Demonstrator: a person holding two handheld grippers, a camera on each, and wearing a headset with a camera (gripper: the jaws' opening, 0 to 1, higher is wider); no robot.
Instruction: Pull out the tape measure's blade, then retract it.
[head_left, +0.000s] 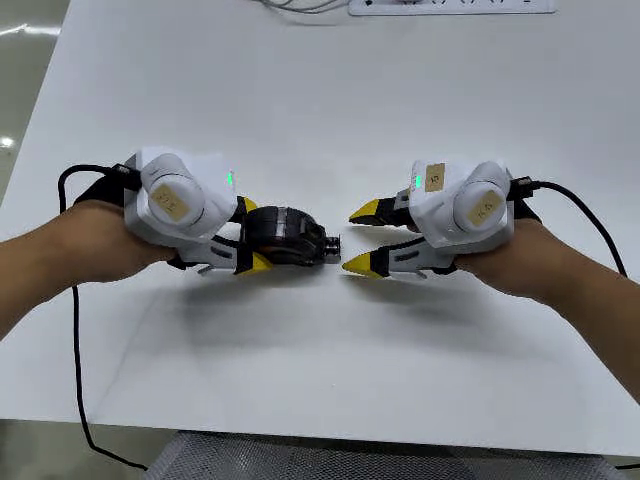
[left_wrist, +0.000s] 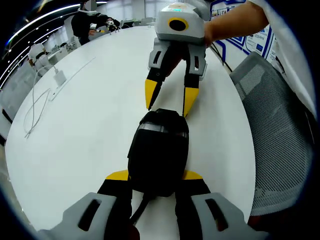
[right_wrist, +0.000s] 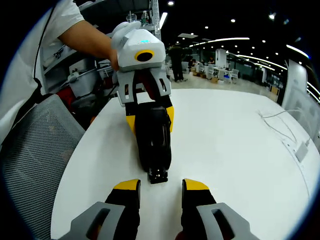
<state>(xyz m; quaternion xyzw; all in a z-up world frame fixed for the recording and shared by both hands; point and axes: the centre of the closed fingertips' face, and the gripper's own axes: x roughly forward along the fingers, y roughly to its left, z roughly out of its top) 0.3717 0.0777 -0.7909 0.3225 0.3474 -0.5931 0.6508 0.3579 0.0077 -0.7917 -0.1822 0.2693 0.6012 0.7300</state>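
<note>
The left hand-held gripper (head_left: 252, 234) is clamping the tape measure (head_left: 288, 236) mid-surface (head_left: 300, 100). The right hand-held gripper (head_left: 360, 238), jaws apart, is hovering beside the blade hook (head_left: 333, 246); it should pinch squarely, then pull straight.
</note>
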